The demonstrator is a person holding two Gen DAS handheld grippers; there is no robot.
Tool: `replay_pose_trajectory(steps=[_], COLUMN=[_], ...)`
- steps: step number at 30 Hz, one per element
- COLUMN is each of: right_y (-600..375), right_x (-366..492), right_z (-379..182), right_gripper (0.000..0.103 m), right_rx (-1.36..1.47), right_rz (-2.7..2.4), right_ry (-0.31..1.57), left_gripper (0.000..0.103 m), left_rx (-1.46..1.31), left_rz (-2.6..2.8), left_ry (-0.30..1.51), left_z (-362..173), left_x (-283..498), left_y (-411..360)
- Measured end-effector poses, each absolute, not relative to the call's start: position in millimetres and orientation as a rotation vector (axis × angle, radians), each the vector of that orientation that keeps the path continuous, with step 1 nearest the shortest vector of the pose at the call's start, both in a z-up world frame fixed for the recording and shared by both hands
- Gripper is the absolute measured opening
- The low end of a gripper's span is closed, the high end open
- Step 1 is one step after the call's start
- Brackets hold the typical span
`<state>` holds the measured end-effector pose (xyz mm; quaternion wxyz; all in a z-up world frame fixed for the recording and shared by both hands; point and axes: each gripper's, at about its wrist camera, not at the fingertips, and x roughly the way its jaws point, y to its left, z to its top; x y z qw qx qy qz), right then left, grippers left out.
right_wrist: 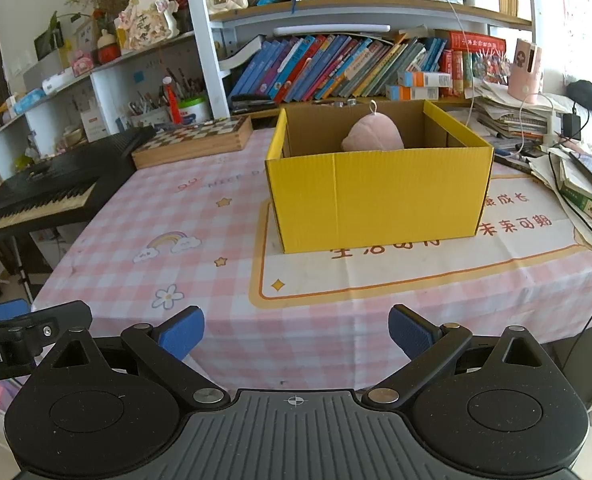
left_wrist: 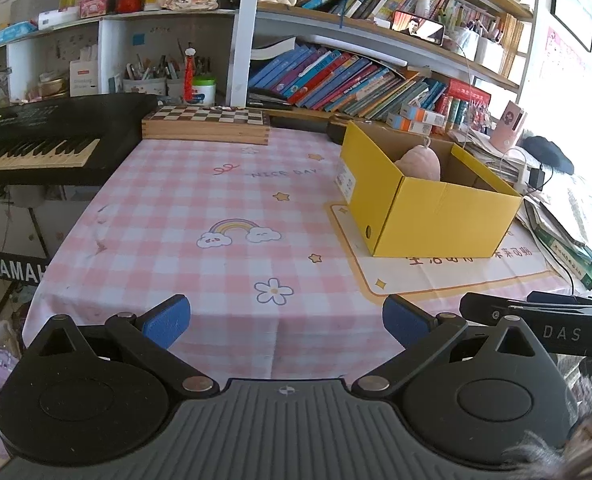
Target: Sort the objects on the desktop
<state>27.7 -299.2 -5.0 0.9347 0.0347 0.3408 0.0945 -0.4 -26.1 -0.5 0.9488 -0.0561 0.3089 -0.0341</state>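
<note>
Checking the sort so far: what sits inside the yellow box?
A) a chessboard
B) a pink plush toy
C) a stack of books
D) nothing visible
B: a pink plush toy with a small loop on top rises above the near wall of the yellow box; both wrist views show it.

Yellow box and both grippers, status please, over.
Left gripper open, empty. Right gripper open, empty, short of the table edge. Yellow box upright on the mat, pink plush inside. Nothing between grippers and box.
</note>
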Motion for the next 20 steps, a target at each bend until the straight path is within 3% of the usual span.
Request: replay_pose_trajectory(steps=[20], right_y=[-300.7], right_x=[35.9], right_z=[-6.0], right_gripper=[0.100], right_rx=[0.071], right_rz=[0.200], right_ry=[0.712], left_gripper=[0.103], left_rx=[-0.115], left_rz=[-0.062], left_ry=[0.617], left_z=[-0.8], left_x=[4.2], left_y=[-29.6])
